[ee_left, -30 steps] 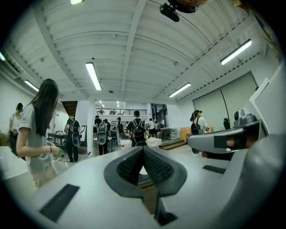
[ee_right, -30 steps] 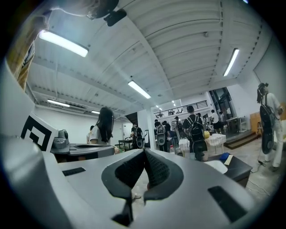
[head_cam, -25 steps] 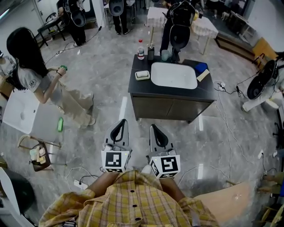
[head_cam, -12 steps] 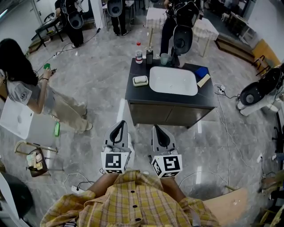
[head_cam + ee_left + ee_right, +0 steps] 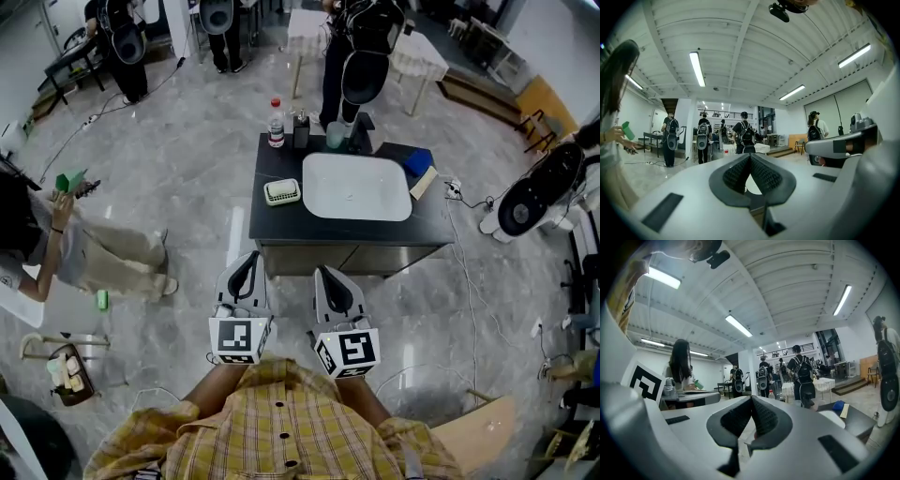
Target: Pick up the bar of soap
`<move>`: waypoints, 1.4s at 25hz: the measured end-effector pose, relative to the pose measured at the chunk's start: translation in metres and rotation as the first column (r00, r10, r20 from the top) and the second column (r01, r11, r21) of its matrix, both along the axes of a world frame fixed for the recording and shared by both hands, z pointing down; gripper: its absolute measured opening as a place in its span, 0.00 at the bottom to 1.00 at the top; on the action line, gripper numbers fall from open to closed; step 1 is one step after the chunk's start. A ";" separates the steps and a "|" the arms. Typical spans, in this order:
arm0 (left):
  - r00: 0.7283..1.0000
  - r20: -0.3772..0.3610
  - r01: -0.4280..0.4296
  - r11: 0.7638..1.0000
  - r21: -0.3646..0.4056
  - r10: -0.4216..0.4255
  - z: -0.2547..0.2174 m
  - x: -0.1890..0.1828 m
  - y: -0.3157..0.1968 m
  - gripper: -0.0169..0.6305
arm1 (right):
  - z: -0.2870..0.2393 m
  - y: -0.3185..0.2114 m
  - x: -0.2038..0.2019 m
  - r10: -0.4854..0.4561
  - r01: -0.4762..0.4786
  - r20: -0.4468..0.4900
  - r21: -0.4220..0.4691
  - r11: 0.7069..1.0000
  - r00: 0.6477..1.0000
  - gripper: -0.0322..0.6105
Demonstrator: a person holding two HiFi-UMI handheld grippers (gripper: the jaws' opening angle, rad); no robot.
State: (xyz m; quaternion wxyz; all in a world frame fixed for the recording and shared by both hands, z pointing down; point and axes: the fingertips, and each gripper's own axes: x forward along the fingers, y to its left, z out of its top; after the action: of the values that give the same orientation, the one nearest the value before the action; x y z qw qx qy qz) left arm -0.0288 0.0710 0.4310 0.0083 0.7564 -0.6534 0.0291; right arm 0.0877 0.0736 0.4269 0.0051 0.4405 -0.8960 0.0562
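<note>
- Both tools are held low, close to the plaid shirt. The left hand-held gripper (image 5: 247,264) has its jaws pressed together on nothing, and the right hand-held gripper (image 5: 328,276) is likewise closed and empty.
- The bar of soap (image 5: 281,192) lies in its dish at the left end of the dark bench (image 5: 277,225), just beside the white sink basin (image 5: 356,187) and well apart from both grippers.
- Grey floor (image 5: 187,159) lies between the grippers and the bench.
- A bottle (image 5: 276,122) and a cup (image 5: 335,137) stand along the far edge, and a blue sponge (image 5: 418,160) lies to the right.
- One person (image 5: 361,47) stands behind the bench, another (image 5: 94,253) off to the left.
</note>
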 end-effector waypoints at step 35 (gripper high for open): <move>0.960 -0.024 -0.281 0.955 -0.095 0.280 -0.013 -0.127 -0.271 0.04 | -0.027 -0.268 -0.156 0.178 -0.181 -0.044 -0.080 0.980 0.983 0.08</move>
State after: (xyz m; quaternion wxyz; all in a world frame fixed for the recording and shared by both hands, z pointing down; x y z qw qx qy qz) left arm -0.1559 -0.2000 0.4182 0.0443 0.8404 -0.5371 0.0576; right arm -0.0686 -0.1947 0.3996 0.0347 0.5200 -0.8492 0.0858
